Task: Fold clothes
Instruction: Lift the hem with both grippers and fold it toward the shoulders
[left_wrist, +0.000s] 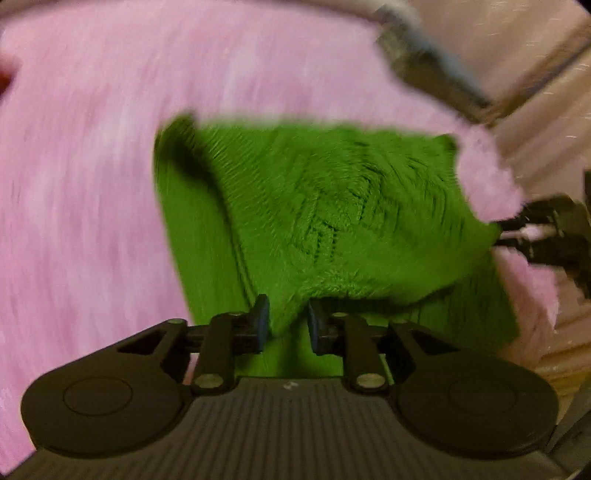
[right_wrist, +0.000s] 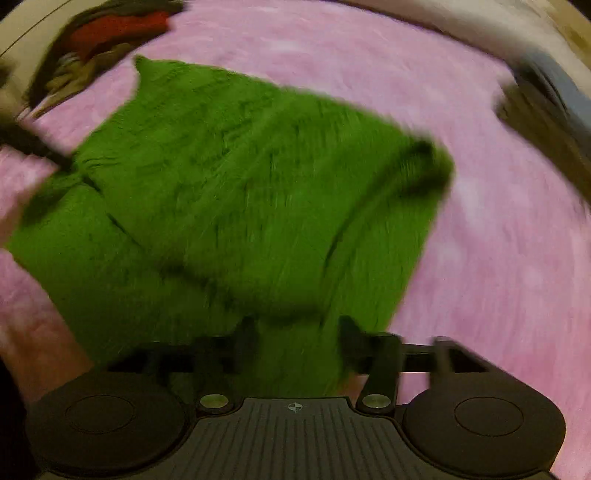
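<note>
A green knitted sweater (left_wrist: 314, 206) lies partly folded on a pink fluffy blanket (left_wrist: 81, 166). My left gripper (left_wrist: 288, 325) is shut on a near edge of the sweater, which bunches up between the pads. In the right wrist view the same sweater (right_wrist: 236, 192) spreads across the blanket (right_wrist: 498, 258), blurred by motion. My right gripper (right_wrist: 295, 339) holds a fold of the sweater between its fingers. The right gripper also shows in the left wrist view (left_wrist: 546, 236) at the sweater's right corner. The left gripper shows at the left edge of the right wrist view (right_wrist: 33, 147).
A dark and red heap of clothes (right_wrist: 110, 40) lies at the far left of the blanket. A grey and blue garment (left_wrist: 424, 62) lies at the far right edge, also in the right wrist view (right_wrist: 546, 110). Beige bedding (left_wrist: 517, 44) lies beyond the blanket.
</note>
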